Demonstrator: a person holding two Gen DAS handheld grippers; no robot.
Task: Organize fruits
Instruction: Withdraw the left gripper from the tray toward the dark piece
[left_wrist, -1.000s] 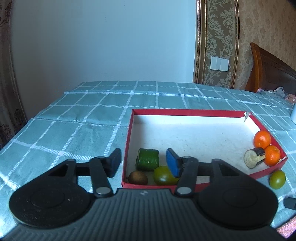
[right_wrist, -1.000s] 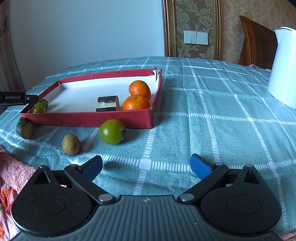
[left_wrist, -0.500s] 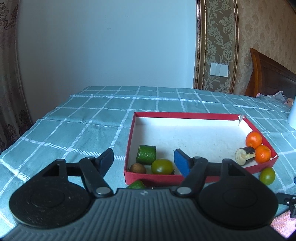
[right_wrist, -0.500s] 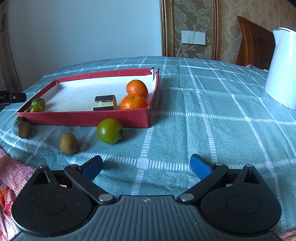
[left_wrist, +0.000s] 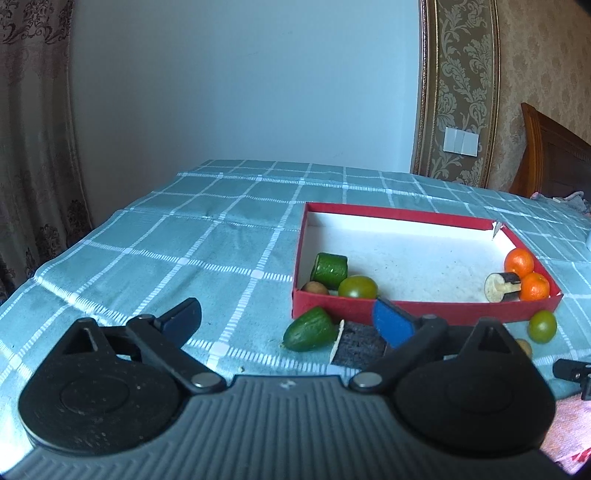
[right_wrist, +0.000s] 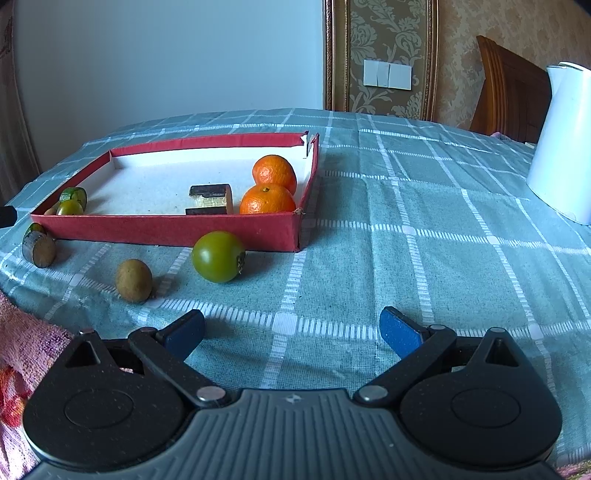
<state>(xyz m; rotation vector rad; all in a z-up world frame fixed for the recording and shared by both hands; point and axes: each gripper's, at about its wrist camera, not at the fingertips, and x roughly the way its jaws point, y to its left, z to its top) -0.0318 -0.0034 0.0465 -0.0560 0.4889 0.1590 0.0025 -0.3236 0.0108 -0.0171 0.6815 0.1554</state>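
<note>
The left gripper (left_wrist: 286, 319) has just been opening its jaws, now spread wide and empty. A cucumber end (left_wrist: 308, 334) lies on the checked tablecloth (left_wrist: 166, 251) at one o'clock of it, touching the red tray (left_wrist: 424, 307). The right gripper (right_wrist: 291, 328) gapes empty; a green tomato (right_wrist: 218, 256) sits at eleven o'clock.

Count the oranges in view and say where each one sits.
2. Both lie in the red box, at its right end: one orange farther back, the other orange against the near wall. None seems hidden.
</note>
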